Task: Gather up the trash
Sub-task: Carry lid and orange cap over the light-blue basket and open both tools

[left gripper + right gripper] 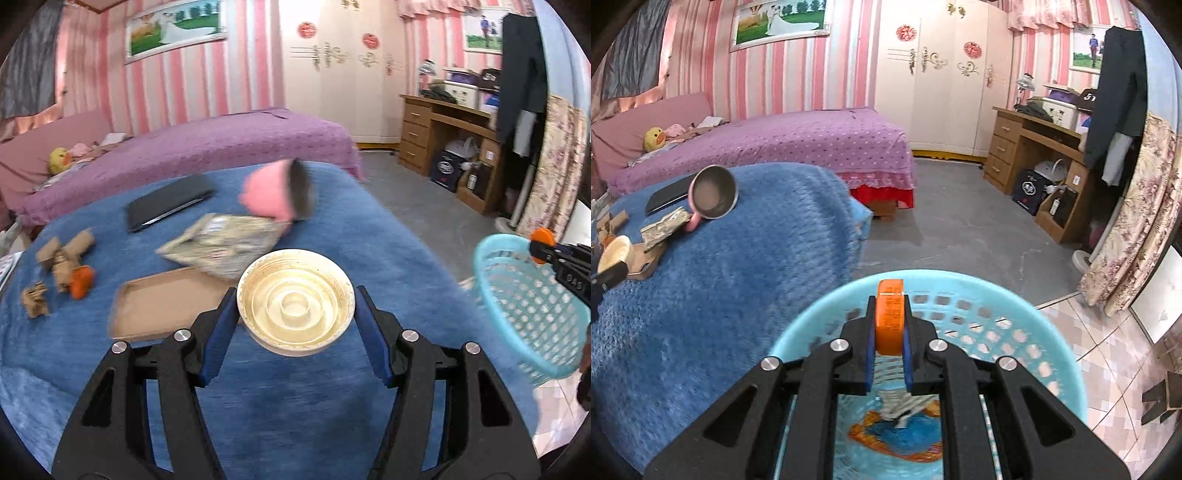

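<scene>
Pink-striped bedroom, purple bed (798,136) along the far wall, wooden desk (1027,147) at the side. Nearer, a blue blanket (738,280) spread over a raised surface, doubling as the work area — still littered with a cardboard tray (155,306), a crumpled wrapper (221,243), torn cardboard bits (62,258), a pink cup (277,192) tipped on its side, a dark flat case (166,205).

Off the blanket's edge, a light blue basket (1015,306), held there by its rim, probably so scraps can be dropped straight in. Right claw (889,325) clamped together on an orange clip (889,314) at that rim — a ready handle for carrying the basket; some printed waste already at the bottom.

Left claw (295,306) set fairly wide, pressed on both flanks of a stained cream lid (295,301), hollow side facing the camera, lifted clear of the blanket — likely bound for the basket.
</scene>
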A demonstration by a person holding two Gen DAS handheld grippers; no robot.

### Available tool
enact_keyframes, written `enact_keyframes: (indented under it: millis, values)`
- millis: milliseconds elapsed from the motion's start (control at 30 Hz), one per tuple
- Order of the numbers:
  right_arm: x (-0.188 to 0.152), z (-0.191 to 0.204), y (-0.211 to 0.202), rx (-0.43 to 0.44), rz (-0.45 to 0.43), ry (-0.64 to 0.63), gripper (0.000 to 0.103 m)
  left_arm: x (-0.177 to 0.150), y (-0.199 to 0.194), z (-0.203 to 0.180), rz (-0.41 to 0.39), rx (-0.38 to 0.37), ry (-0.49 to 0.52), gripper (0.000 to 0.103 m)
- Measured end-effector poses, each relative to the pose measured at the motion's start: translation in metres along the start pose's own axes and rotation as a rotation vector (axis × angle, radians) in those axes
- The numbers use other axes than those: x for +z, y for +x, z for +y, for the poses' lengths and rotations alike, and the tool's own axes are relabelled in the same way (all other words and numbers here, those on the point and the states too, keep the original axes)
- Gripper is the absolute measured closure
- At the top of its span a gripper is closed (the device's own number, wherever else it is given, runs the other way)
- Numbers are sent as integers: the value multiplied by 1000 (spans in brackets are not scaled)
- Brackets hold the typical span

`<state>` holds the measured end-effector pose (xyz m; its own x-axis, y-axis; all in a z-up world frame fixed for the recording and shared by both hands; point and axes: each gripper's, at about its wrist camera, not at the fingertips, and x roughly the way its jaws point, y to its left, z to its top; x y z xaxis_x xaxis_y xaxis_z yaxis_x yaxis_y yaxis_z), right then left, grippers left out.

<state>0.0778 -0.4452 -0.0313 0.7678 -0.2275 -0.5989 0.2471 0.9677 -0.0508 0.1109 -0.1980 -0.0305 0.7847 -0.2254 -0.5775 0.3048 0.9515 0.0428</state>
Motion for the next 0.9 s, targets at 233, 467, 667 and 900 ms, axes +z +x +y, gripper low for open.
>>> enact_keyframes:
  millis: [233, 467, 667, 900]
  values:
    - [-11, -49, 0, -65, 9, 62, 91, 13, 6, -94, 4, -159, 22, 42]
    - [-20, -94, -6, -114, -1, 143, 91, 11, 11, -165, 23, -227, 91, 42]
    - [-27, -118, -12, -123, -18, 201, 91, 17, 14, -192, 36, -259, 123, 37]
    - [-27, -116, -15, -116, -34, 201, 91, 24, 12, -170, 8, -180, 78, 13]
